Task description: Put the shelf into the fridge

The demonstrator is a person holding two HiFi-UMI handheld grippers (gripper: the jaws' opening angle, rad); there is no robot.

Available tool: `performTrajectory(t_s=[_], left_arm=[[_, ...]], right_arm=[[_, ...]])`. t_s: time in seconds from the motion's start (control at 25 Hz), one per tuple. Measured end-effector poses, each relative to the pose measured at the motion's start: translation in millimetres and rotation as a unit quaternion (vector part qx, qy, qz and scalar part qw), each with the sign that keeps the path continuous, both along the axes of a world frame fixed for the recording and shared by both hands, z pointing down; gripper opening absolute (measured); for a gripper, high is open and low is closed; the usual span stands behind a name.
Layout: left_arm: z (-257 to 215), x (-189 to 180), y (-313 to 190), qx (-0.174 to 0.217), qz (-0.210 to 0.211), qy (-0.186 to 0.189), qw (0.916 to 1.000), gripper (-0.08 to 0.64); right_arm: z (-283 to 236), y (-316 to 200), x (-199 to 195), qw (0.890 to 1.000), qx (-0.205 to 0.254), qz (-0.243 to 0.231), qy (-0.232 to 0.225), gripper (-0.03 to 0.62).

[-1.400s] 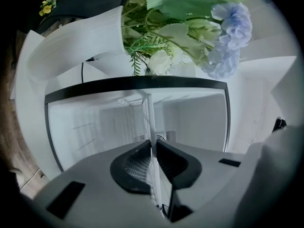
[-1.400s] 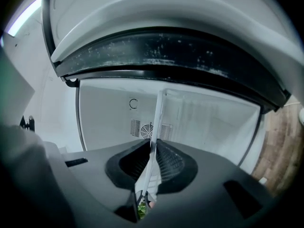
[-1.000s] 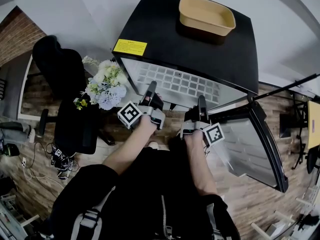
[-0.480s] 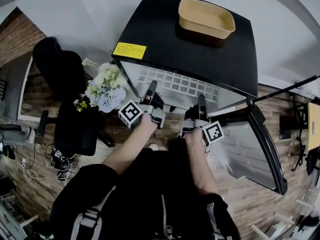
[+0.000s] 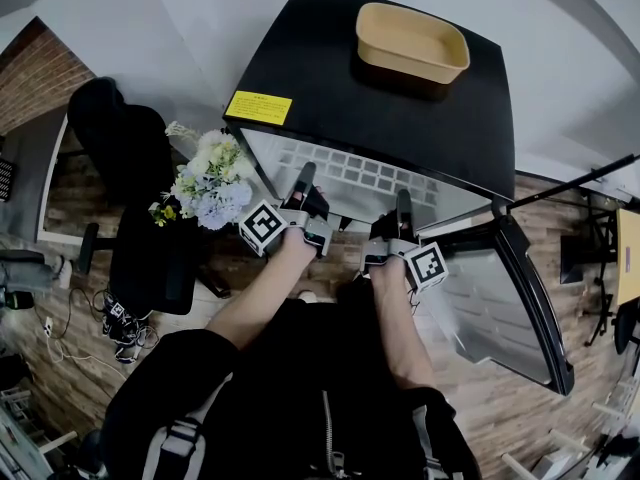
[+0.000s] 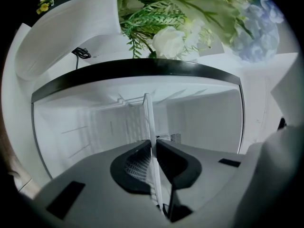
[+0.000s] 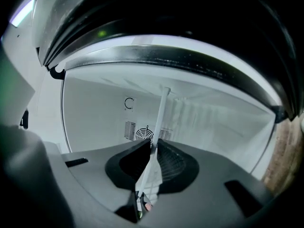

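Note:
The white wire shelf lies flat in the mouth of the black fridge, most of it inside. My left gripper is shut on the shelf's front edge at the left. The right gripper is shut on the same edge at the right. In the left gripper view the shelf shows edge-on as a thin white strip clamped at my left gripper, running into the white fridge interior. In the right gripper view the shelf runs the same way out of my right gripper.
A tan tray sits on the fridge top by a yellow sticker. The fridge door hangs open to the right. A bunch of flowers and a black chair stand left of the fridge. Cables lie on the floor.
Almost nothing differs. Both grippers stay shut on the shelf at the fridge mouth, and the head view has drifted slightly.

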State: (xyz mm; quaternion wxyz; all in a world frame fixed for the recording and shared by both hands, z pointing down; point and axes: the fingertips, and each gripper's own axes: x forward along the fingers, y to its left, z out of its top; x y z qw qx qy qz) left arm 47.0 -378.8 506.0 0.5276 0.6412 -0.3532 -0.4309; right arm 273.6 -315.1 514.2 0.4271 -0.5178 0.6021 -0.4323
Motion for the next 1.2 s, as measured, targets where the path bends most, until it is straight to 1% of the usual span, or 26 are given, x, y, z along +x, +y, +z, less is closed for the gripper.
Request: performTrajectory(t_s=[0.28,0.6,0.72,0.8,0.92,0.96,1.04,1.12,1.2], left_arm=[[0.9,1.2,-8.0,-0.005,0.0,-0.004,1.0,0.046],[-1.3,2.6,-10.8,0.005,0.001,-0.006,1.0,0.046],[0.6,2.1,-8.4,0.006,0.004,-0.022,0.9997,0.046],[-2.7,3.3,-2.9,0.015,0.009,-0.025,0.9995,0.046],[-7.3,5.6,11.3,0.029,0.017,-0.032,0.9989,0.046],[-6.4,5.0,15.9,0.031,0.019,-0.043,0.9984,0.046],[2.2,-0.4,24.5,0.024,0.021,-0.091,0.9953,0.046],[7.4,-4.8,32.9,0.025,0.027,-0.134,0.9902,0.046],[5.2,-5.4,41.1,0.038,0.037,-0.167,0.9845,0.044]], right_arm=[[-0.4,-8.2,1.5,1.0,0.0,-0.003,0.001,0.041],[-1.7,-10.5,1.0,1.0,0.004,-0.003,0.0,0.044],[-2.7,-8.7,-0.8,1.0,0.006,-0.01,0.014,0.056],[-5.2,-4.3,-4.6,0.999,0.009,-0.02,0.03,0.074],[-8.0,4.8,-12.0,0.997,0.016,-0.037,0.06,0.074],[-9.0,7.5,-14.7,0.996,0.02,-0.042,0.07,0.072],[-9.0,14.1,-20.1,0.994,0.021,-0.051,0.092,0.052],[-4.0,23.5,-23.6,0.992,0.005,-0.055,0.111,0.044],[1.1,34.1,-24.9,0.989,-0.015,-0.057,0.138,0.031]])
